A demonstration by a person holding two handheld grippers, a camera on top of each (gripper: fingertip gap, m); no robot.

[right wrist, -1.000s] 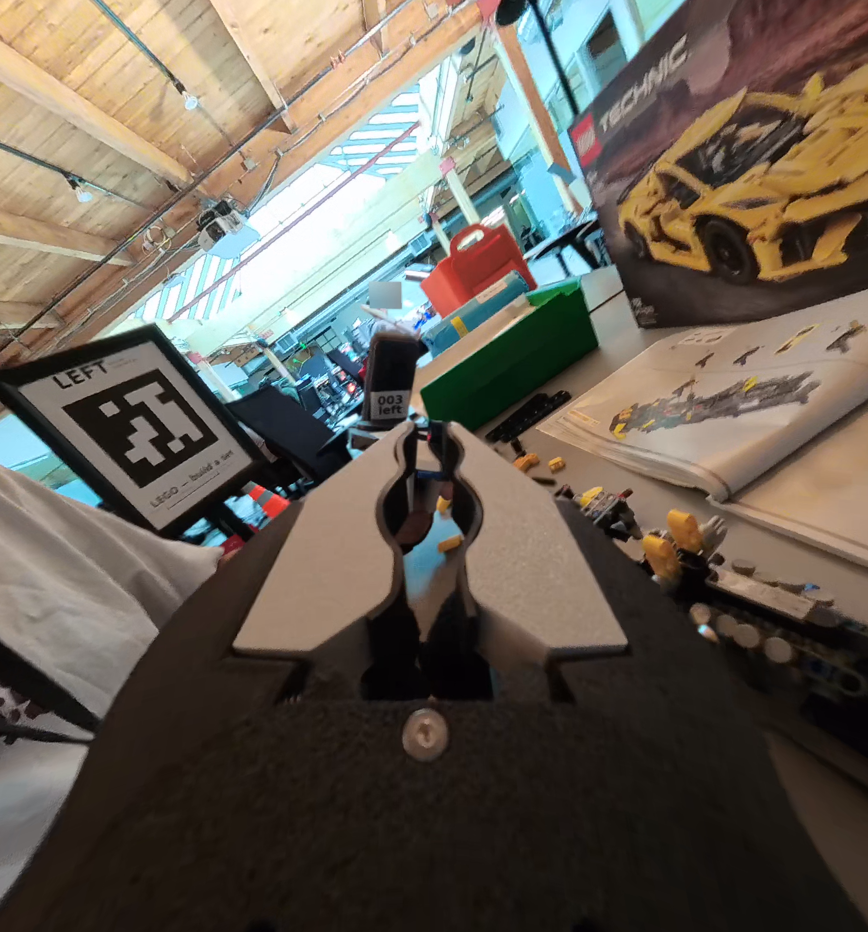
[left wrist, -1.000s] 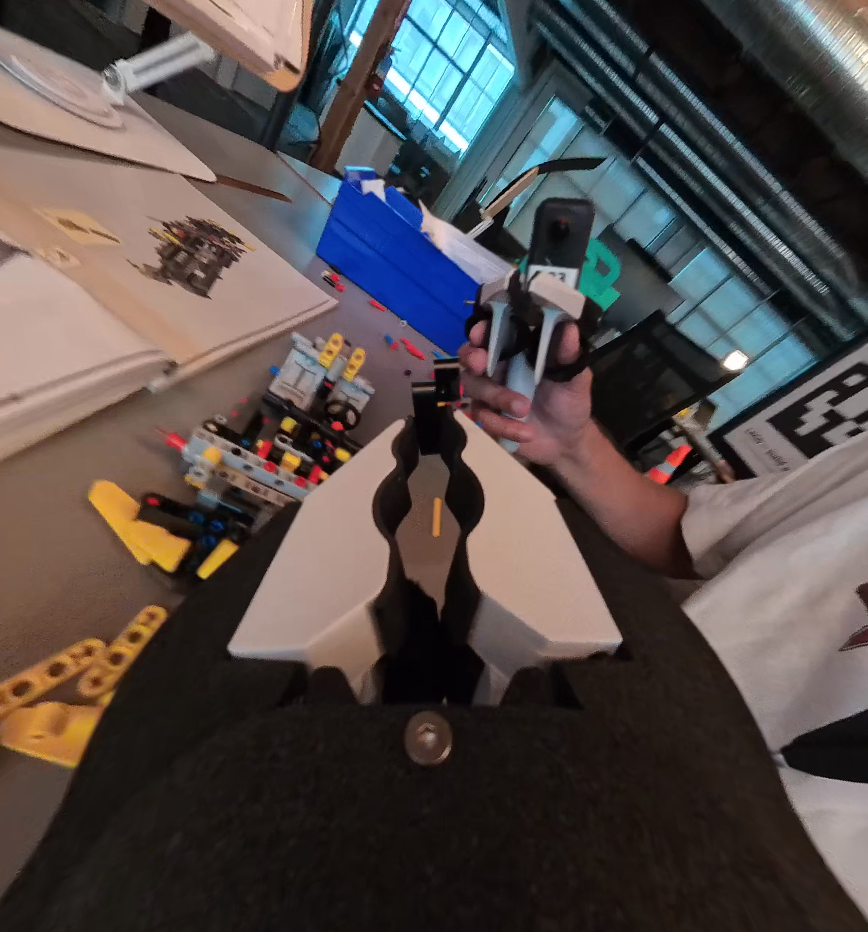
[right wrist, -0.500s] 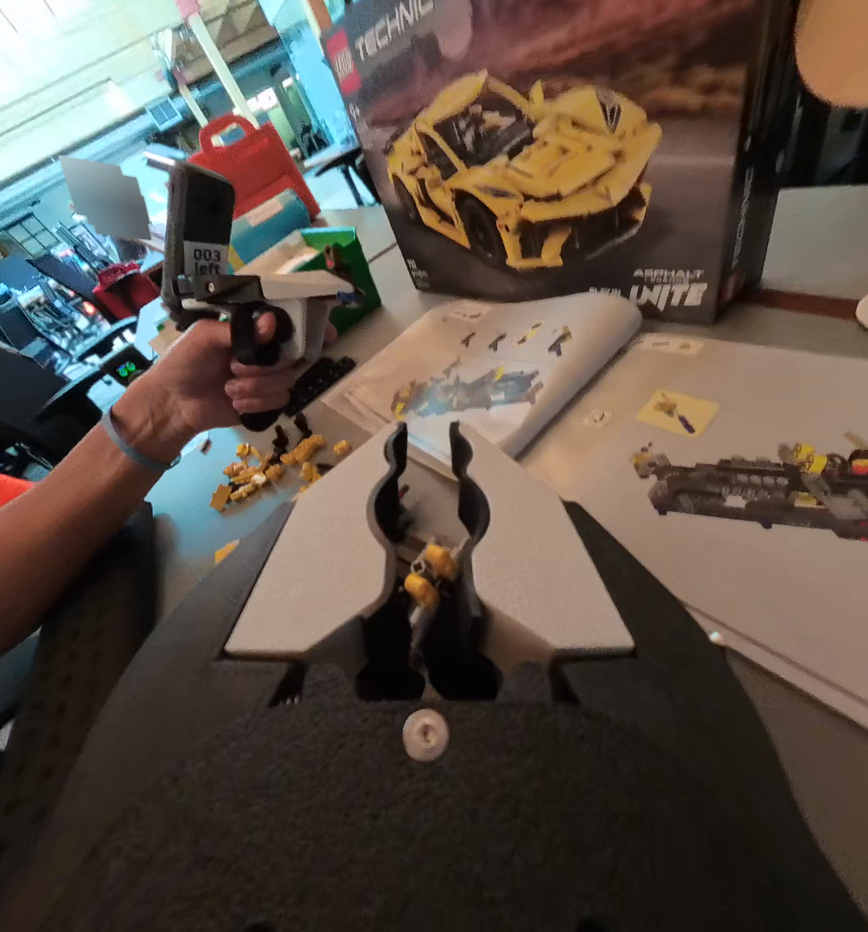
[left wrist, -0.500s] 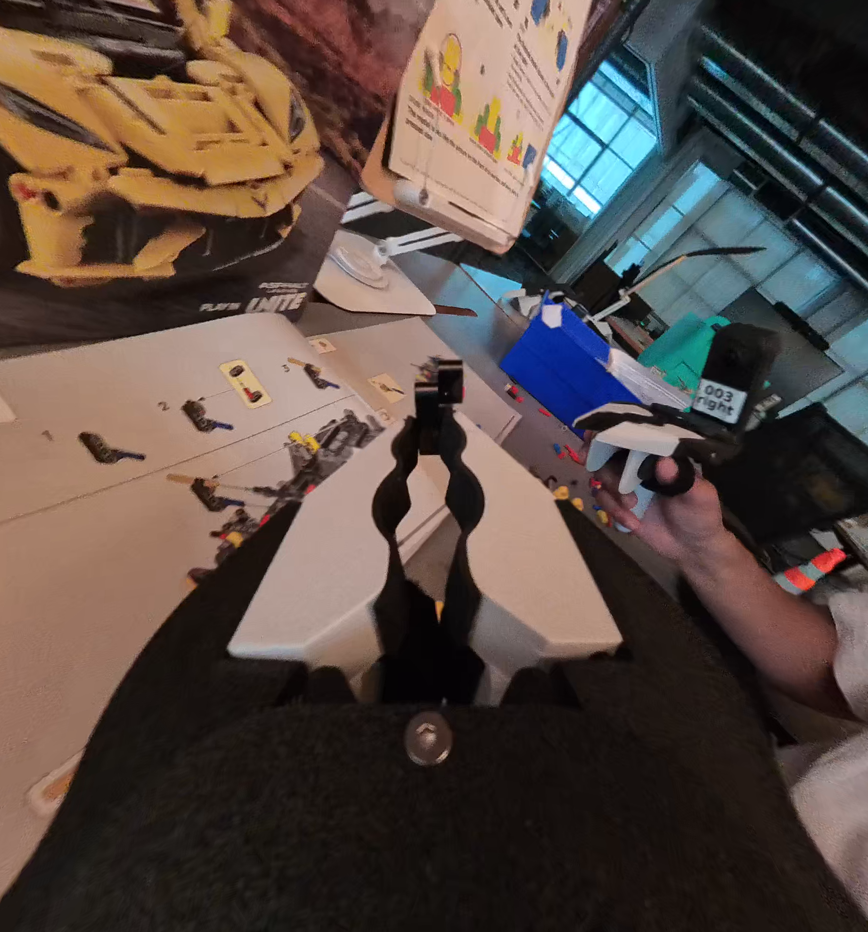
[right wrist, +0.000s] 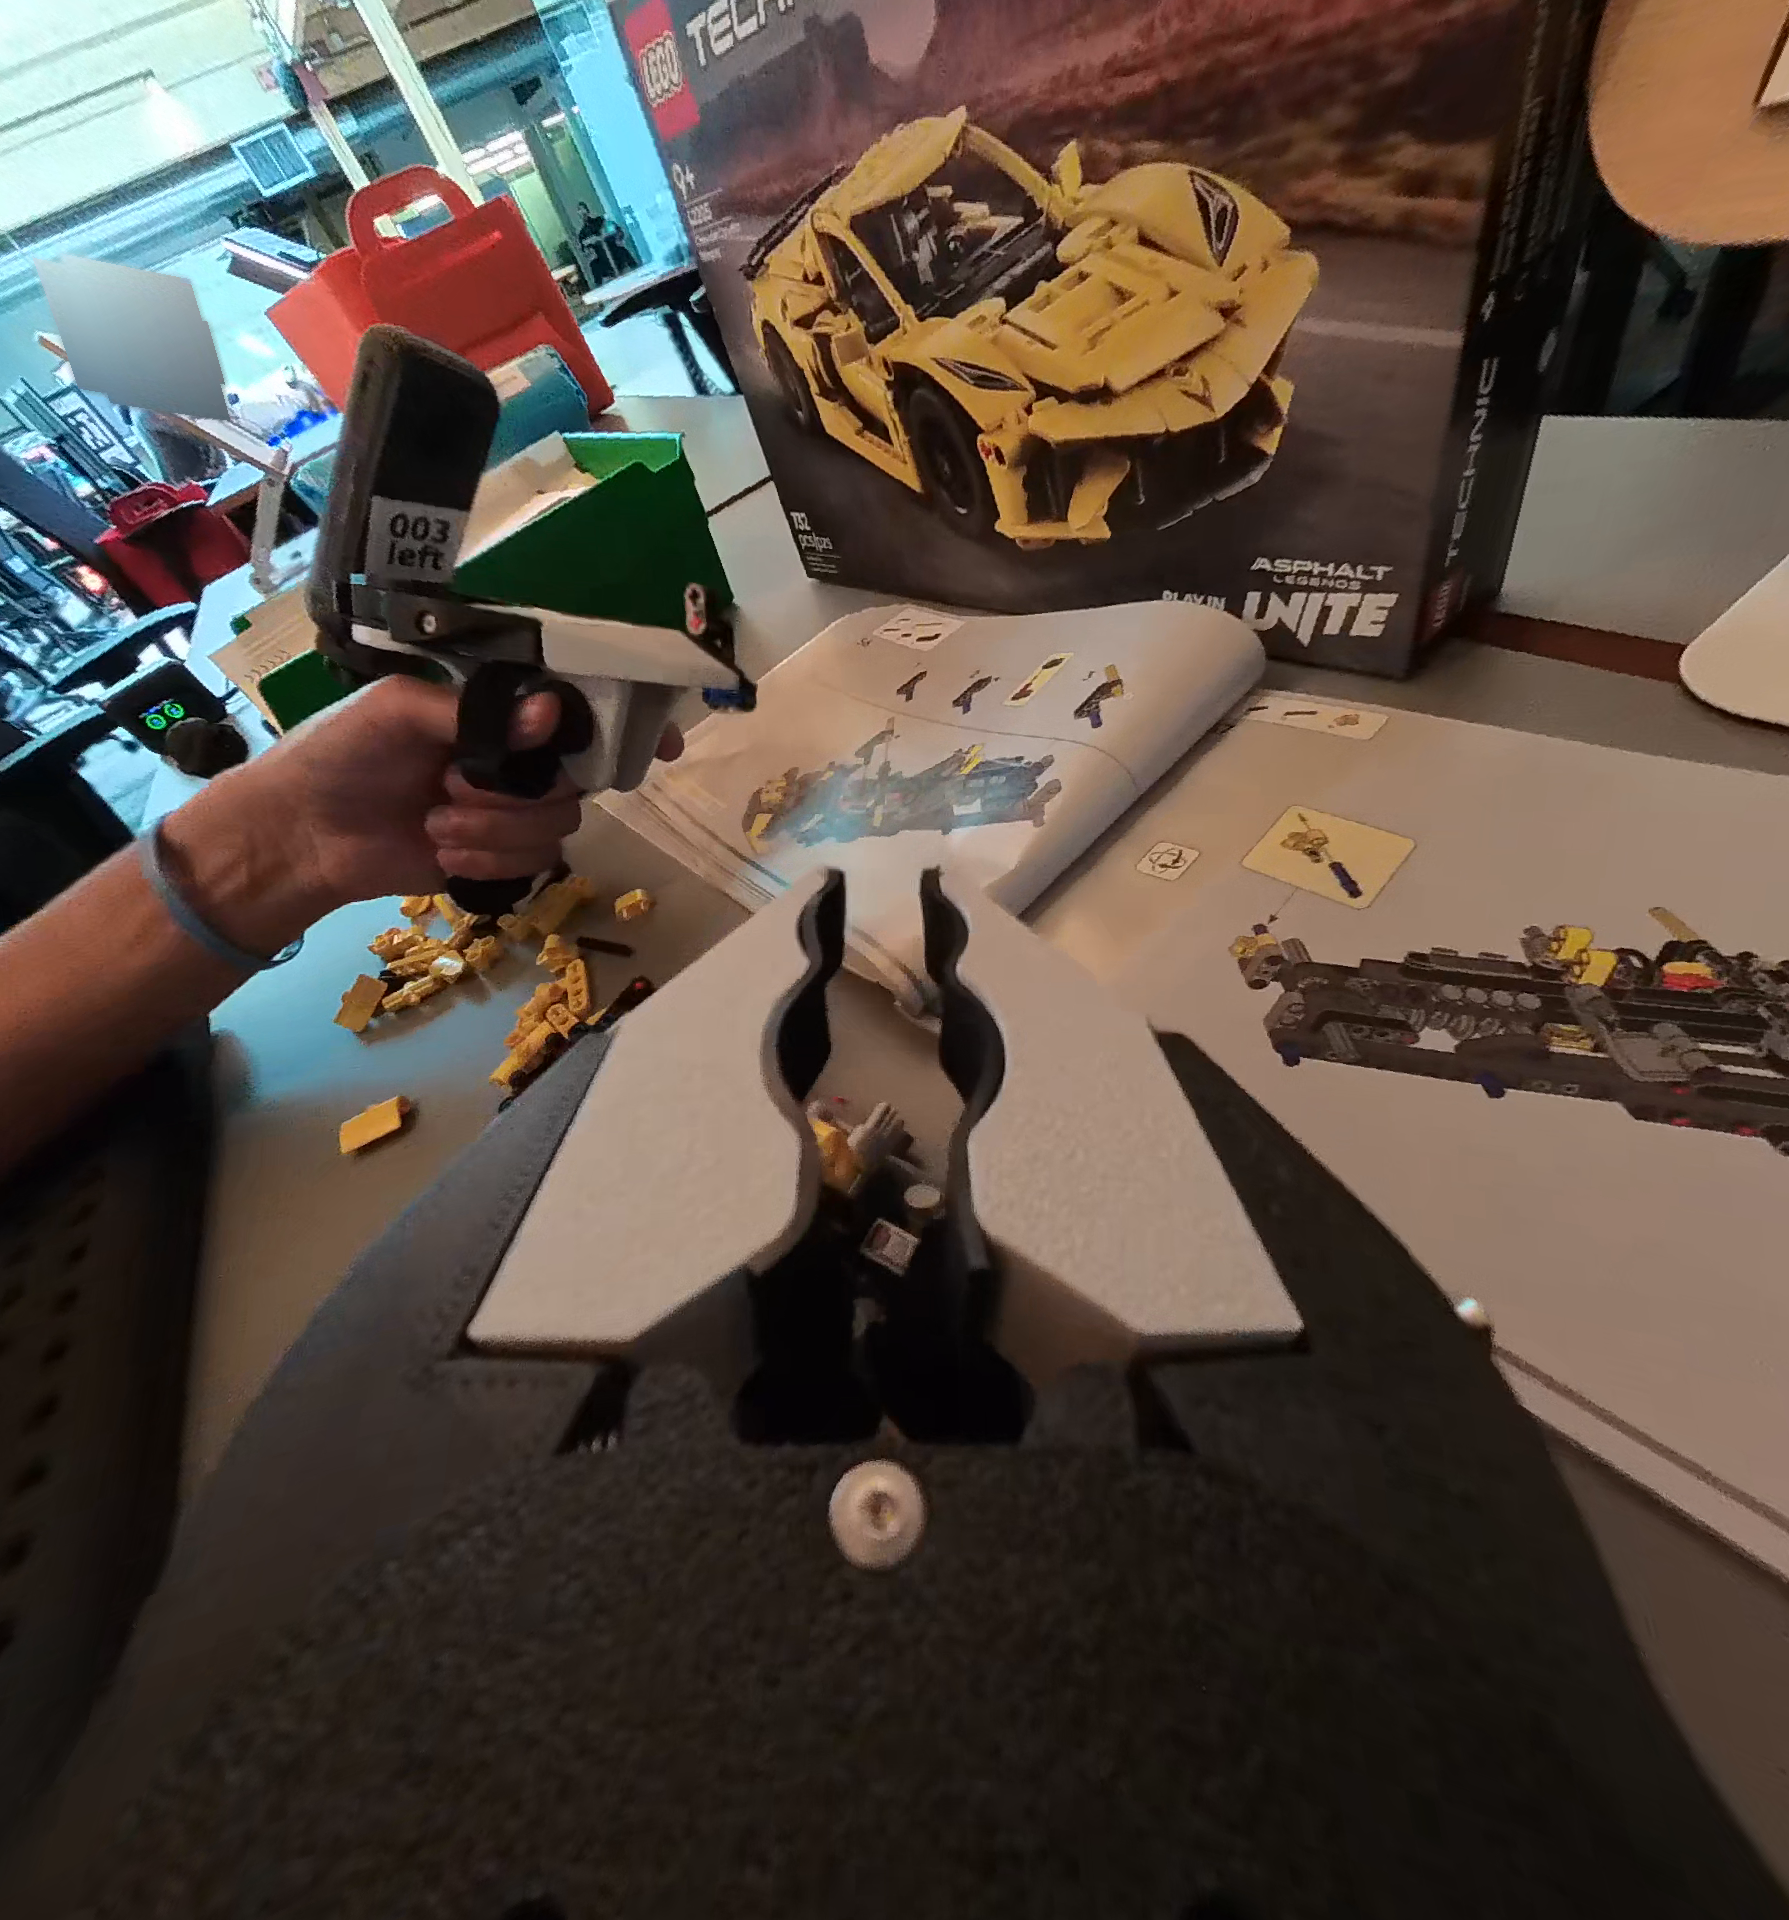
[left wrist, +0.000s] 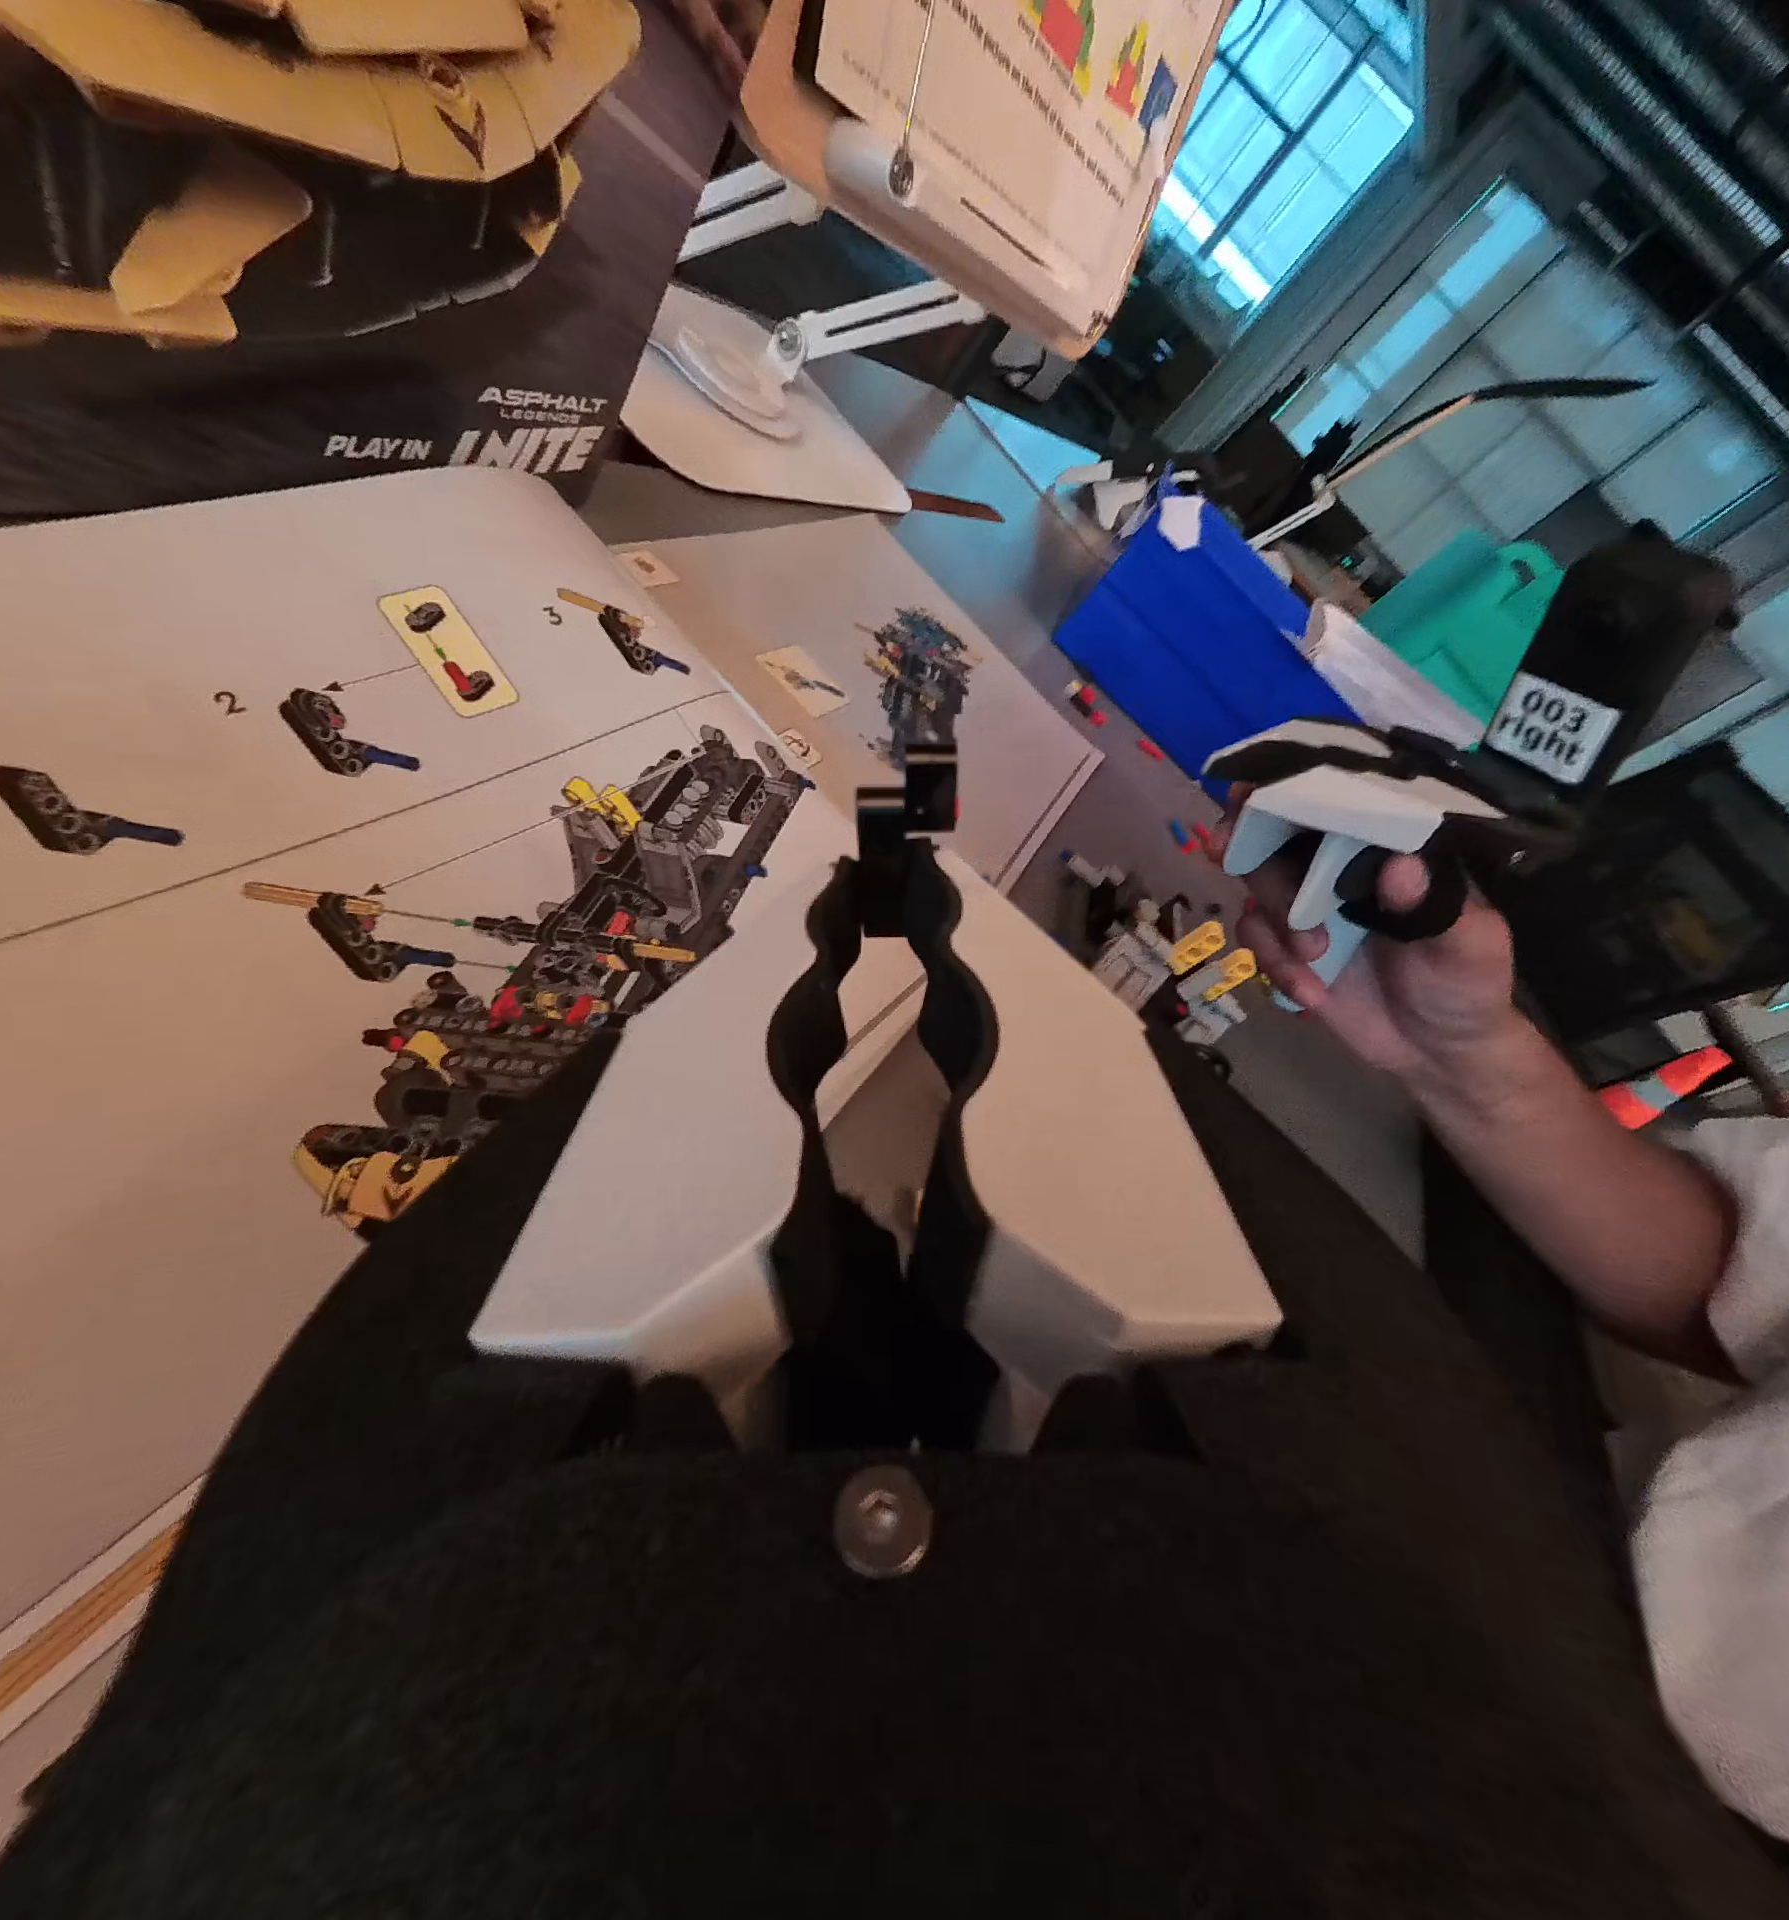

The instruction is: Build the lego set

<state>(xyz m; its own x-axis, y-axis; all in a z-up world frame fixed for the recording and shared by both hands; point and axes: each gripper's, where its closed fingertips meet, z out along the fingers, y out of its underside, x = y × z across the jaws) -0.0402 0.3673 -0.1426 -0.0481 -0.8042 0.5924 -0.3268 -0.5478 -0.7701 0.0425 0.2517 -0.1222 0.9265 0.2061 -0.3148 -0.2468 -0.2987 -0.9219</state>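
Fingers, left gripper [left wrist: 905, 883]: clamped on a small black piece [left wrist: 909, 821], now swung from my right gripper [right wrist: 879, 914] over the open instruction book [left wrist: 194, 935]. Right fingers: apart, empty. Part-built car [right wrist: 869, 1164]: below. I judge I'm checking the step.

Both grippers are held up in the air above the grey bench [right wrist: 277, 1174], apart from each other. Flat, low ground lies under them: the open white instruction booklet [right wrist: 1492, 1351] covers the bench ahead. To the back, the tall dark cardboard set box with a yellow car picture [right wrist: 1129, 343] walls off the way. Scattered yellow lego pieces [right wrist: 474, 966] clutter the left side, beside a green bin [right wrist: 599, 551]; a blue bin [left wrist: 1181, 644] blocks the far right.
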